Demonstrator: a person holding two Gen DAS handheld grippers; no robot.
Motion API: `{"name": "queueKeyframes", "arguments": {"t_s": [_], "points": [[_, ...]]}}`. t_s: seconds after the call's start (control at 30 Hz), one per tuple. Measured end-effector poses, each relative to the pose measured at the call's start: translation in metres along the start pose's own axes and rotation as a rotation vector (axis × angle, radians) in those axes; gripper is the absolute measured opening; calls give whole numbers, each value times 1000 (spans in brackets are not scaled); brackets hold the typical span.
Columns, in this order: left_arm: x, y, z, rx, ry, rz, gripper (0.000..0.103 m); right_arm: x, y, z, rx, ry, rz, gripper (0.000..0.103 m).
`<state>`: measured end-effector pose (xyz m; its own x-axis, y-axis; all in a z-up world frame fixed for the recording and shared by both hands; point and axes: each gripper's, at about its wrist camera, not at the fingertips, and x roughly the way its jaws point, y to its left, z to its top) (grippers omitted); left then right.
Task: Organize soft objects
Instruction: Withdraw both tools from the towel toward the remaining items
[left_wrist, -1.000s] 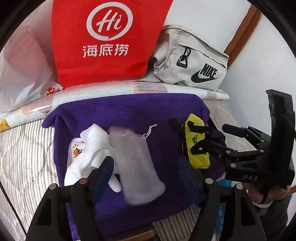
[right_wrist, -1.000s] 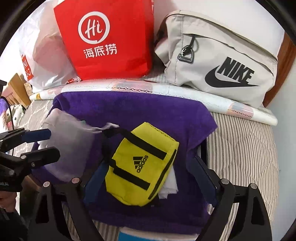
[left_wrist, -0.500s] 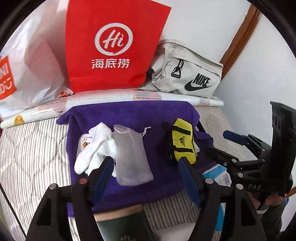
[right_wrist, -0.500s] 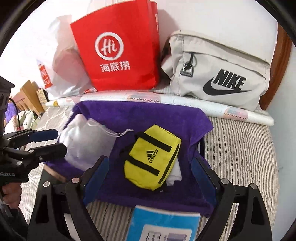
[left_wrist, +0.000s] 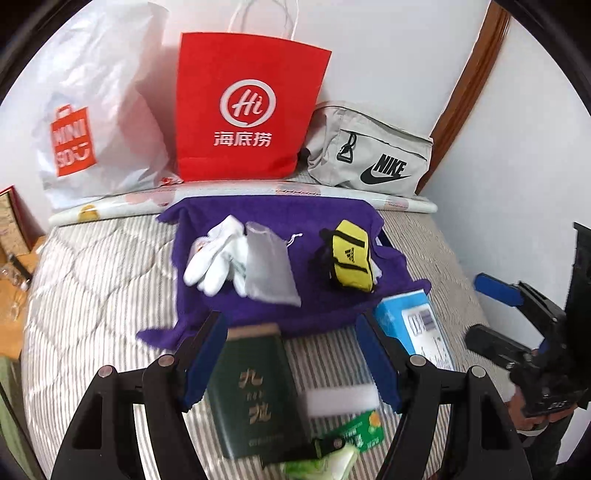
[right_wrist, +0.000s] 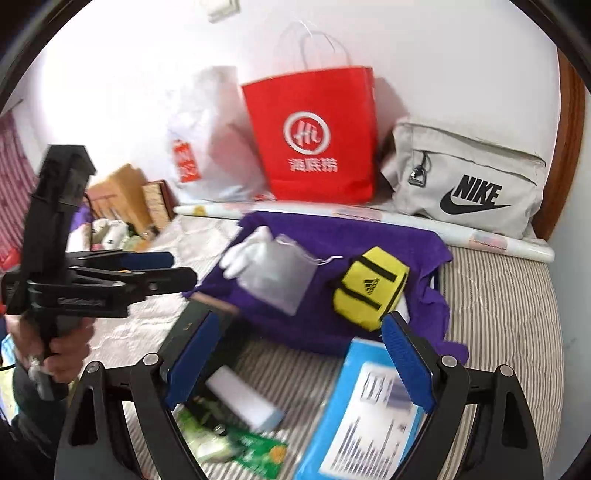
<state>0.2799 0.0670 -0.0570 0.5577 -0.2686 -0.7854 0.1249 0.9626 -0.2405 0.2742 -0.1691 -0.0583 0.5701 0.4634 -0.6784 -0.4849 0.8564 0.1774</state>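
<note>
A purple towel (left_wrist: 325, 218) (right_wrist: 391, 240) lies spread on the striped bed. On it lie white gloves (left_wrist: 214, 258) (right_wrist: 243, 251), a grey drawstring pouch (left_wrist: 269, 269) (right_wrist: 280, 277) and a yellow Adidas pouch (left_wrist: 351, 262) (right_wrist: 369, 288). My left gripper (left_wrist: 295, 354) is open and empty, above the towel's near edge. It shows at the left of the right wrist view (right_wrist: 181, 267). My right gripper (right_wrist: 299, 354) is open and empty, and shows at the right of the left wrist view (left_wrist: 480, 310).
A red paper bag (left_wrist: 247, 107) (right_wrist: 317, 136), a white Miniso bag (left_wrist: 96, 110) and a grey Nike bag (left_wrist: 369, 151) (right_wrist: 465, 181) stand against the wall. Near me lie a dark green box (left_wrist: 255, 391), a blue box (left_wrist: 417, 325) (right_wrist: 369, 417), a white block (right_wrist: 240, 398) and green packets (left_wrist: 354, 439).
Both grippers have pulled back toward me and risen away from the towel. The pouches and gloves stay on the towel. The boxes in front have come into view.
</note>
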Motion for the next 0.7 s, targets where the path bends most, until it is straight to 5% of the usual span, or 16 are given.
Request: {"name": "queueKeyframes", "arguments": {"t_s": [0.5, 0.63, 0.7], "points": [[-5, -18, -95, -2, 60, 103, 70, -46, 19, -85, -50, -7, -26, 88], [3, -5, -118, -83, 87, 127, 70, -36, 29, -97, -93, -10, 11, 87], [4, -1, -126, -114, 84, 141, 70, -25, 38, -99, -119, -4, 19, 78]]}}
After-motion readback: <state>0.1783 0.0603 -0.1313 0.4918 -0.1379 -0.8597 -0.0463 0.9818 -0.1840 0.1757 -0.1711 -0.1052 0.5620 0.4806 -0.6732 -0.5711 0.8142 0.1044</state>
